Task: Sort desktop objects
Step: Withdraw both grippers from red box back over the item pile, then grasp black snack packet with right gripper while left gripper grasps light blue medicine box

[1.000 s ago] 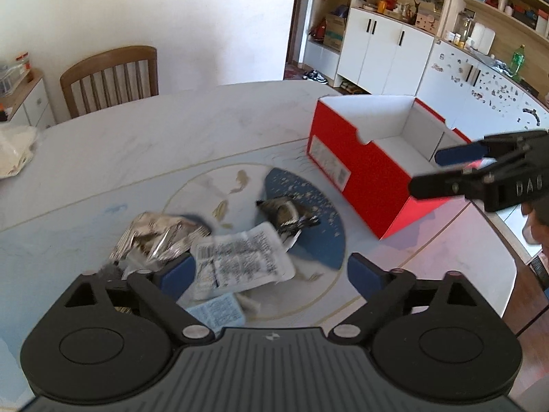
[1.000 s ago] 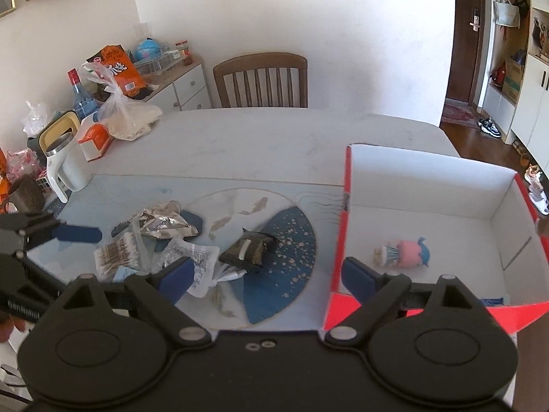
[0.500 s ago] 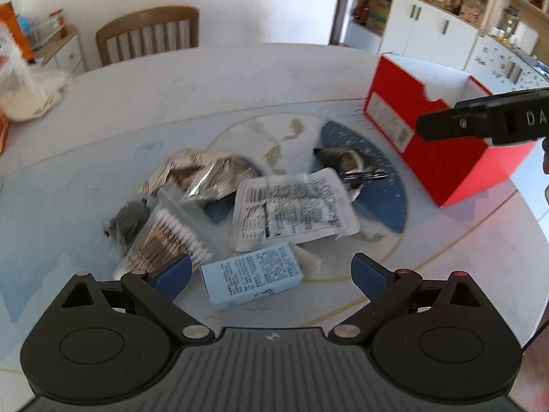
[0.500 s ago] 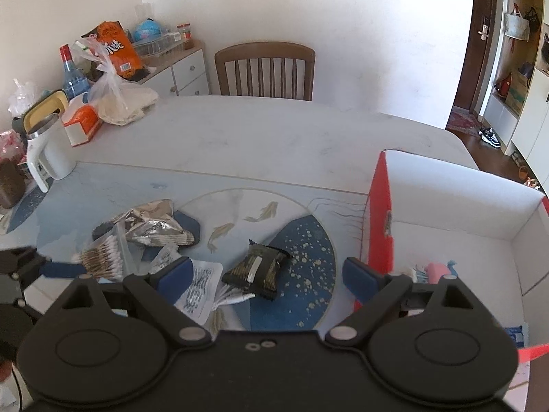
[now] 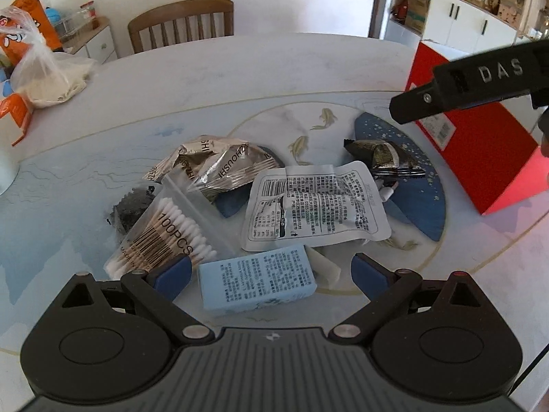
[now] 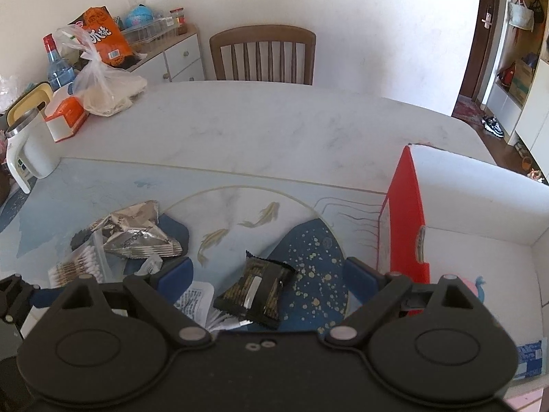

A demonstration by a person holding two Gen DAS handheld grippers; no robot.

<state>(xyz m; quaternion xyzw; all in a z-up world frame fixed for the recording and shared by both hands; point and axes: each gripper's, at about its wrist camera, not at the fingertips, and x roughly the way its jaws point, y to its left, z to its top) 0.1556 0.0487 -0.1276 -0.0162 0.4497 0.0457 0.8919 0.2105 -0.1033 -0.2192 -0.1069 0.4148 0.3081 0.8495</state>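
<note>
My left gripper (image 5: 266, 269) is open just above a light blue box (image 5: 257, 281) that lies between its fingers. Behind the box lie a white printed pouch (image 5: 315, 206), a bag of cotton swabs (image 5: 168, 233), silver foil packets (image 5: 219, 168) and a dark snack packet (image 5: 386, 158). My right gripper (image 6: 267, 276) is open over the dark snack packet (image 6: 255, 293), with nothing held. The red box (image 6: 408, 216) with a white inside stands to the right; a pink toy (image 6: 471, 285) lies in it.
A plastic bag (image 6: 103, 89), an orange carton (image 6: 67, 118) and a white jug (image 6: 25, 151) stand at the table's far left. A wooden chair (image 6: 262, 56) is behind the table. The right gripper's arm (image 5: 480, 79) crosses the left wrist view's upper right.
The left gripper has swung left and come down toward the light blue box. The right gripper has moved left from the red box toward the dark snack packet. Both stay open.
</note>
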